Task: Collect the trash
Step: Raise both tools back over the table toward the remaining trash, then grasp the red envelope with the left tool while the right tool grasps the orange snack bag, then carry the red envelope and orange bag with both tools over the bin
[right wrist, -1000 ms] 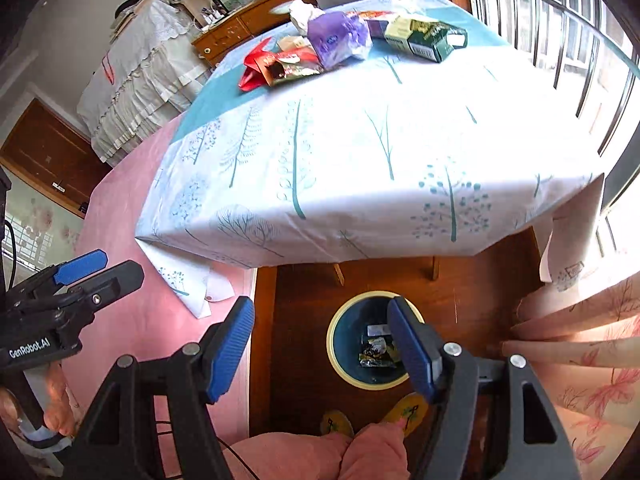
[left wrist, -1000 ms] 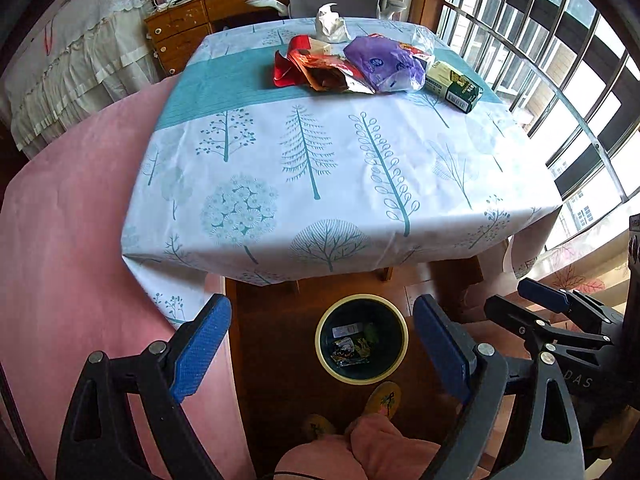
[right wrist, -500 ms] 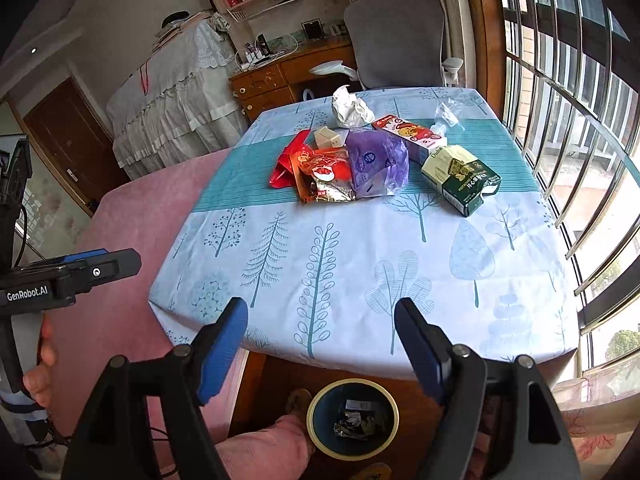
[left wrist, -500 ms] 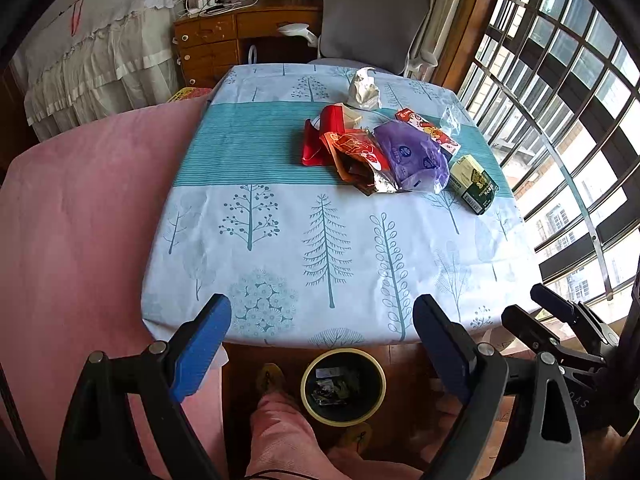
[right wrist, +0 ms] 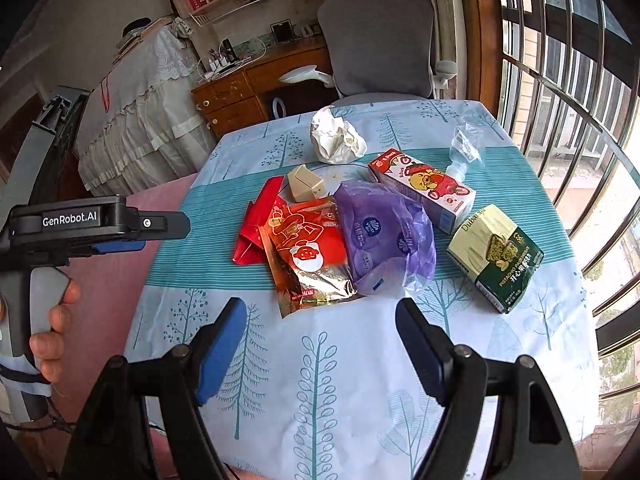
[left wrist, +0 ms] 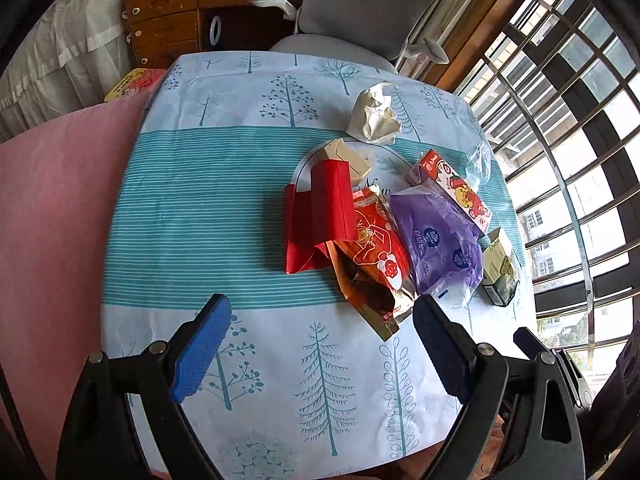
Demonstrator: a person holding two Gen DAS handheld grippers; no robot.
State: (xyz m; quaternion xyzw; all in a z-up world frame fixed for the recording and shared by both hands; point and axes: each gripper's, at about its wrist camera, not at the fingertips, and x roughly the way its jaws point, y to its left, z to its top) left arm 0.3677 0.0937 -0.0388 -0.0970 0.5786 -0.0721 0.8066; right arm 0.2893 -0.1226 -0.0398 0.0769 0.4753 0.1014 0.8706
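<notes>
Tree-printed cloth covers the table (left wrist: 240,216), and I see the trash heaped right of centre in the left wrist view: red foil wrapper (left wrist: 370,256), purple bag (left wrist: 436,246), green carton (left wrist: 500,272), crumpled paper (left wrist: 374,114) above. My left gripper (left wrist: 320,324) and right gripper (right wrist: 320,322) both hover at the lower frame, fingers spread wide, holding nothing, short of the pile.
</notes>
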